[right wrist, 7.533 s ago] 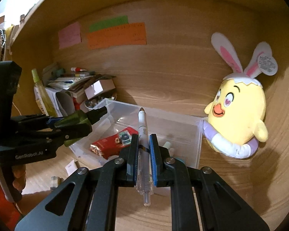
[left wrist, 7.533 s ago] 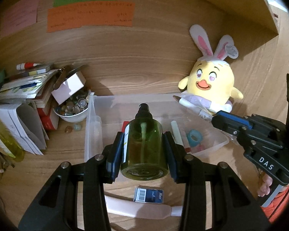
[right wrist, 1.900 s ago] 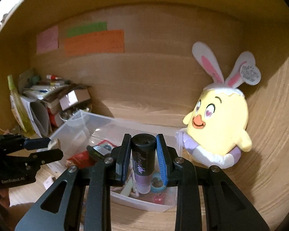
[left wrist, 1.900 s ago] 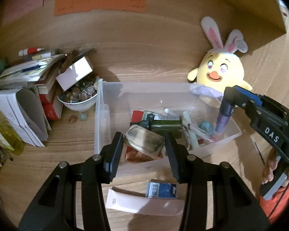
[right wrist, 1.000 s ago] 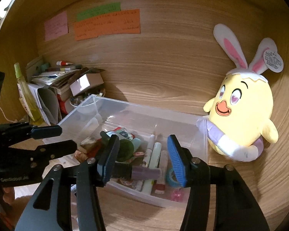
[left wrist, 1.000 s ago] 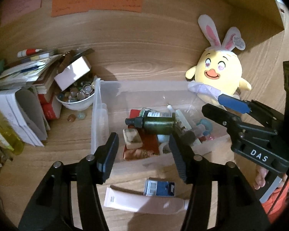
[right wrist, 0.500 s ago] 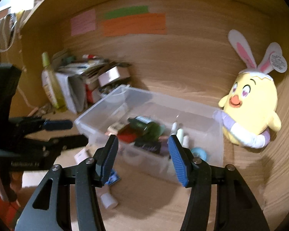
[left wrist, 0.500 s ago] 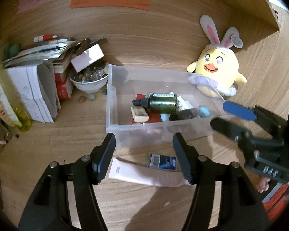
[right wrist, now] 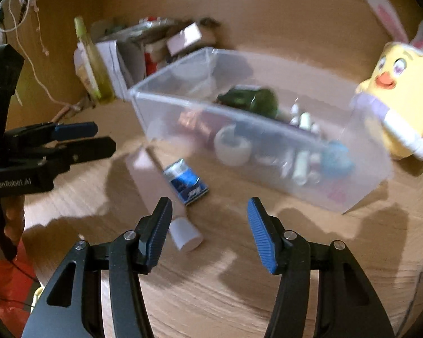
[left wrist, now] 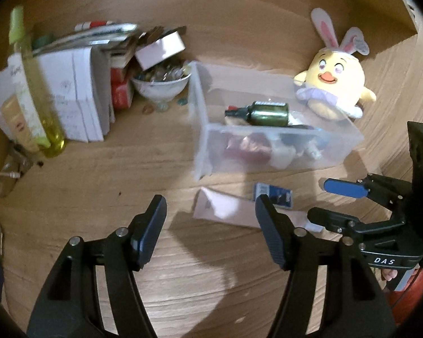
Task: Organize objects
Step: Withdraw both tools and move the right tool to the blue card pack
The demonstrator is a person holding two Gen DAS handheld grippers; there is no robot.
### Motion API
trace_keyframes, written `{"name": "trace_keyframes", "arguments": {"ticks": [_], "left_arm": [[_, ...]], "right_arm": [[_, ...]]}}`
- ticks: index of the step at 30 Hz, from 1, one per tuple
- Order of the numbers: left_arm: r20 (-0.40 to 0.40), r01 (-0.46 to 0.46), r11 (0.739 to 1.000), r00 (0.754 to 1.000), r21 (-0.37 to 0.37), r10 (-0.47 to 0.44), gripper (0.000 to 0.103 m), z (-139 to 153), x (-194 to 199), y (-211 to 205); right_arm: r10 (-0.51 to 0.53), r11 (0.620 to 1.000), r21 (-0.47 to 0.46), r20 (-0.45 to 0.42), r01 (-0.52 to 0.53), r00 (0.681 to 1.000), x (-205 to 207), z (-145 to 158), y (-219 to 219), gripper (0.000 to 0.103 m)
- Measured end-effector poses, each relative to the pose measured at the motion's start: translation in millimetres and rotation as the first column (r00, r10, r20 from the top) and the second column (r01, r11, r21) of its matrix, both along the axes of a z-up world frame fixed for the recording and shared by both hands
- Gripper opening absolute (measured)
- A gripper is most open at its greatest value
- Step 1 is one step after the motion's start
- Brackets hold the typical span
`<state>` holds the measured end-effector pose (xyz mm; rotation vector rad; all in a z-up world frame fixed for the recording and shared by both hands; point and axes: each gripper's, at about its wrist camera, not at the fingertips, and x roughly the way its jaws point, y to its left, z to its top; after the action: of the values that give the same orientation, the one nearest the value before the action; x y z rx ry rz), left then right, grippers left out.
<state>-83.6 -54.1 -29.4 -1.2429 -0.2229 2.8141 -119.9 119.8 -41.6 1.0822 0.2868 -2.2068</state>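
Note:
A clear plastic bin (left wrist: pixel 268 152) (right wrist: pixel 268 138) stands on the wooden table and holds a dark green bottle (left wrist: pixel 268 111) (right wrist: pixel 251 100), pens and small items. In front of it lie a pale pink tube (left wrist: pixel 228 208) (right wrist: pixel 149 174) with a white cap (right wrist: pixel 184 233) and a small blue box (left wrist: pixel 273 194) (right wrist: pixel 187 183). My left gripper (left wrist: pixel 210 205) (right wrist: pixel 101 136) hovers just short of the tube, its jaws opening with nothing between them. My right gripper (right wrist: pixel 208 205) (left wrist: pixel 335 202) is open and empty, close to the blue box and the tube's cap.
A yellow plush chick (left wrist: pixel 332 84) (right wrist: pixel 400 98) sits right of the bin. To the left are a bowl of marbles (left wrist: pixel 160 84), stacked papers and boxes (left wrist: pixel 79 90) and a yellow-green bottle (left wrist: pixel 36 98). A hand (right wrist: pixel 12 217) grips the left gripper's handle.
Both grippers have drawn back from the bin and sunk toward the table in front of it. The tube and blue box now lie close before them. The left jaws stand wider.

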Motion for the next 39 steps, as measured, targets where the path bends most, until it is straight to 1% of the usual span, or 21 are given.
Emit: {"name": "trace_keyframes", "arguments": {"ticks": [6, 10, 12, 14, 17, 19, 22, 24, 26, 29, 31, 32, 35, 37, 39], "left_arm": [[0.030, -0.003, 1.000, 1.000, 0.017, 0.002, 0.065, -10, 0, -7], [0.038, 0.008, 1.000, 0.999, 0.015, -0.008, 0.065, -13, -1, -3], [0.041, 0.018, 1.000, 0.999, 0.016, -0.018, 0.065, -14, -3, 1], [0.043, 0.036, 0.999, 0.998, 0.013, -0.036, 0.065, -13, -5, 7], [0.040, 0.067, 0.998, 0.997, 0.008, -0.068, 0.066, -11, -6, 17], [0.034, 0.084, 0.996, 0.996, -0.004, -0.084, 0.066, -10, -6, 23], [0.014, 0.084, 0.996, 0.996, -0.031, -0.083, 0.067, -8, -4, 27], [0.012, 0.083, 0.997, 0.997, -0.005, -0.083, 0.071, -9, -2, 24], [0.024, 0.082, 0.996, 0.996, 0.023, -0.083, 0.071, -12, -1, 21], [0.033, 0.078, 0.997, 0.996, 0.028, -0.079, 0.071, -15, 3, 18], [0.034, 0.075, 0.997, 0.997, 0.027, -0.076, 0.072, -16, 7, 16], [0.034, 0.073, 0.997, 0.997, 0.030, -0.074, 0.072, -16, 8, 14], [0.038, 0.065, 0.997, 0.997, 0.043, -0.067, 0.074, -17, 12, 10], [0.051, 0.066, 0.996, 0.996, 0.053, -0.069, 0.074, -18, 14, 9], [0.063, 0.070, 0.996, 0.995, 0.057, -0.074, 0.074, -20, 15, 10]], "right_arm": [[0.041, 0.999, 0.004, 0.062, -0.041, 0.997, 2, -13, -13, 0.052], [0.124, 0.992, -0.010, 0.087, -0.123, 0.989, 16, -16, -22, 0.054], [0.188, 0.982, -0.036, 0.103, -0.185, 0.977, 25, -14, -25, 0.054], [0.203, 0.979, -0.034, 0.086, -0.201, 0.975, 32, -11, -25, 0.054], [0.156, 0.988, -0.013, 0.044, -0.156, 0.987, 30, -4, -18, 0.054], [0.106, 0.994, 0.002, 0.020, -0.106, 0.994, 22, 1, -9, 0.054], [0.028, 0.999, 0.016, 0.003, -0.028, 1.000, 5, 5, 6, 0.054], [-0.010, 1.000, 0.022, 0.005, 0.010, 1.000, -7, 6, 10, 0.054], [-0.014, 0.999, 0.045, 0.007, 0.014, 1.000, -15, 3, 5, 0.053], [0.027, 0.996, 0.085, 0.004, -0.027, 1.000, -17, -3, -12, 0.051], [0.061, 0.991, 0.118, -0.011, -0.060, 0.998, -16, -6, -27, 0.045], [0.073, 0.989, 0.128, -0.014, -0.071, 0.997, -17, -7, -33, 0.044], [0.089, 0.982, 0.168, -0.022, -0.084, 0.996, -19, -14, -49, 0.035], [0.088, 0.984, 0.155, -0.008, -0.086, 0.996, -22, -13, -53, 0.029], [0.094, 0.984, 0.156, -0.010, -0.091, 0.996, -21, -13, -55, 0.028]]}}
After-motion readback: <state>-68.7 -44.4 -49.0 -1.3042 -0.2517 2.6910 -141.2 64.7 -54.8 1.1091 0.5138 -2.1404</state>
